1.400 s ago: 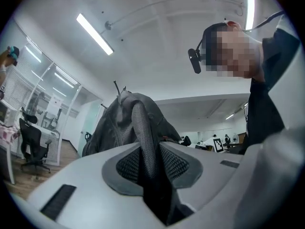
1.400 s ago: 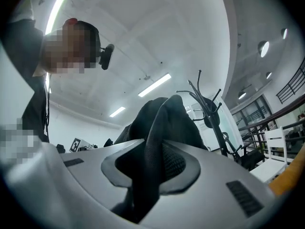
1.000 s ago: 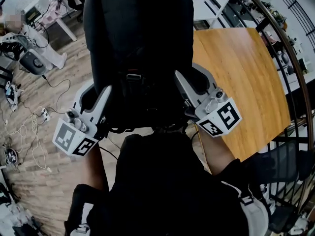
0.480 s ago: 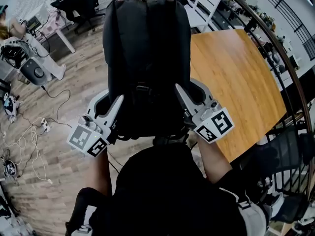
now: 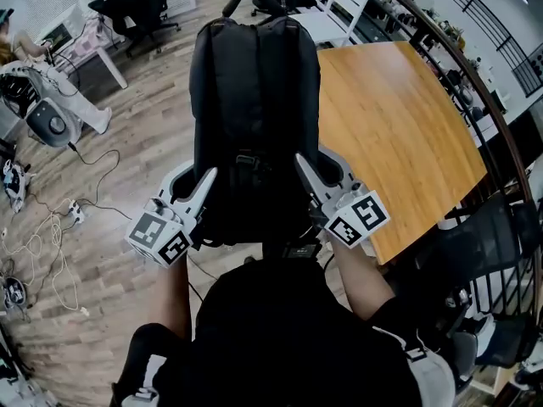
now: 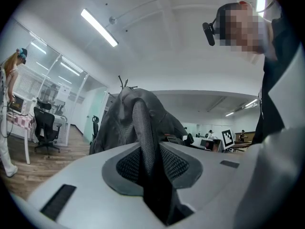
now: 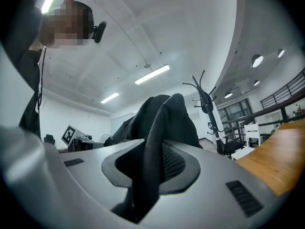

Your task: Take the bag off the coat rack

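Left gripper [image 6: 151, 165]: jaws narrowed right down on a black mesh strap [image 6: 143, 128], pads pinching it on both sides. Right gripper [image 7: 143, 178]: same story, jaws clamped on the other mesh strap [image 7: 155, 142], which rises out of the gap and curves back to the bag. The bag [image 5: 254, 117], a black backpack, hangs between the two grippers, its back panel facing the person [image 5: 280, 337] and its top pointing away. It is off the coat rack [image 7: 206, 97], which stands bare well beyond it, on the far right in the right gripper view. Under the bag there is wooden floor [image 5: 127, 168]. A wooden table [image 5: 399, 134] lies just to its right. On the far left sit office chairs [image 5: 127, 7], and white cables [image 5: 42, 227] trail across the floor at the left.
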### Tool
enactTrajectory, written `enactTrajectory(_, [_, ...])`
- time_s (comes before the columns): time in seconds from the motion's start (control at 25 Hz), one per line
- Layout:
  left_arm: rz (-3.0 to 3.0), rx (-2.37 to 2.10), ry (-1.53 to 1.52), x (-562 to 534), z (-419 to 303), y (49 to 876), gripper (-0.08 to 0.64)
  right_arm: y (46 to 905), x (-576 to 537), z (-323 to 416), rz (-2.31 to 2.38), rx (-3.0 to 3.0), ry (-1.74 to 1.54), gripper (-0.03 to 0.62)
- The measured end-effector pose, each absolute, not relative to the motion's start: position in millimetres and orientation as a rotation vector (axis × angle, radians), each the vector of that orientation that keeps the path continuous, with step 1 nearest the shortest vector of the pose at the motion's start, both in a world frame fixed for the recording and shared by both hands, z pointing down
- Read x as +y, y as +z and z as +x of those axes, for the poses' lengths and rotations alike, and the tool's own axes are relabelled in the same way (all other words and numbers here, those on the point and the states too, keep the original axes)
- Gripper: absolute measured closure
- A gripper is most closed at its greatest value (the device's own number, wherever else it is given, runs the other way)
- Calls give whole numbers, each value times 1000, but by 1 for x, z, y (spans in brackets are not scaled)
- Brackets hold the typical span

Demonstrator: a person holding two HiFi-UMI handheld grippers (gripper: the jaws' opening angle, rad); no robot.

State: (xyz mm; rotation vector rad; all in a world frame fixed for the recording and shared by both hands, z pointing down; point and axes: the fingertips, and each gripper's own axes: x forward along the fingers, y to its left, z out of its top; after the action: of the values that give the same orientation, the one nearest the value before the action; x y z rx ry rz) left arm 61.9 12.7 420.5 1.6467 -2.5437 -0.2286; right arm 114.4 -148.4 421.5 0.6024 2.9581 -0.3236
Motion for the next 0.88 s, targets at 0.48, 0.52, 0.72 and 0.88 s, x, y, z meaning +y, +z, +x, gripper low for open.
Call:
enactTrajectory(0.48, [1527, -2557, -128, 27, 81, 469, 449, 468, -129, 131, 476, 3083, -237, 488])
enactTrajectory(0.52, [1517, -2556, -130, 28, 81, 474, 448, 473, -128, 131, 470, 3094, -241, 489])
enactTrajectory(0.72, [1495, -2539, -126, 27, 81, 492, 449, 491, -128, 129, 444, 3153, -250, 489])
enactTrajectory(0.88, [1475, -2521, -119, 28, 81, 504, 449, 503, -129, 128, 459, 3185, -277, 489])
